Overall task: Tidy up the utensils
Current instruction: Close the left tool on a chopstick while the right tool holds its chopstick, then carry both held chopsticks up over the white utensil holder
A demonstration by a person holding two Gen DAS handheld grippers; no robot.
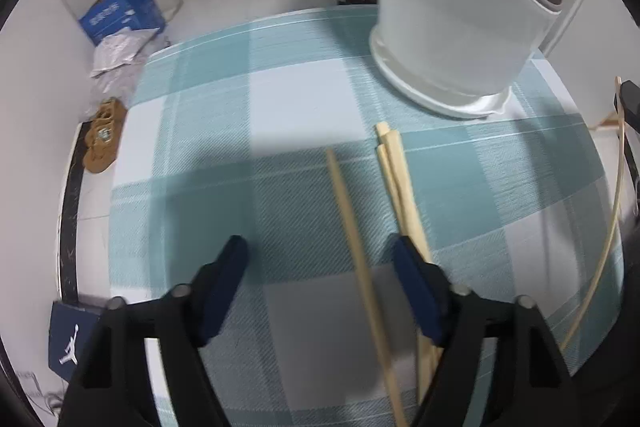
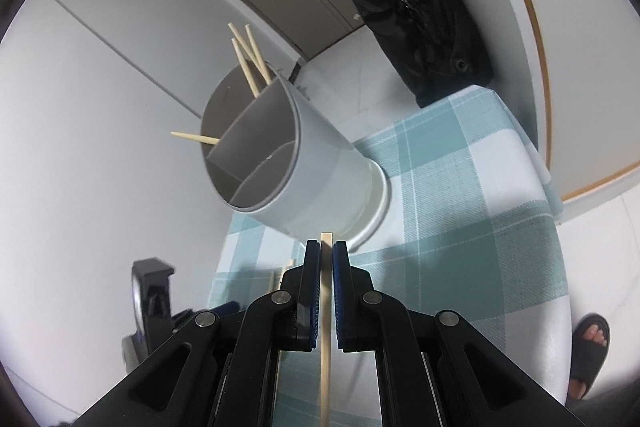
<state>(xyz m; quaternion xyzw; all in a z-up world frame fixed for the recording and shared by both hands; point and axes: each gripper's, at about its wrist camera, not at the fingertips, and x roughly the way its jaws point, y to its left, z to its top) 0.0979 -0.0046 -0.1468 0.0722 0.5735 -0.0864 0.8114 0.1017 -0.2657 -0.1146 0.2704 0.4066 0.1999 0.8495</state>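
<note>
Gripping chopstick (image 2: pixel 326 291): right tongs (image 2: pixel 327 255) | left tongs (image 1: pixel 320 251) spread, astride loose chopstick (image 1: pixel 356 247)

Chopsticks (image 1: pixel 396 183) before holder (image 1: pixel 452 27)

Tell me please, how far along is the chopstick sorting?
Partly done. Four chopsticks already stand in the holder. The right gripper is shut on one chopstick. The open left gripper straddles a loose chopstick; a pair beside it still lies on the tablecloth.
</note>
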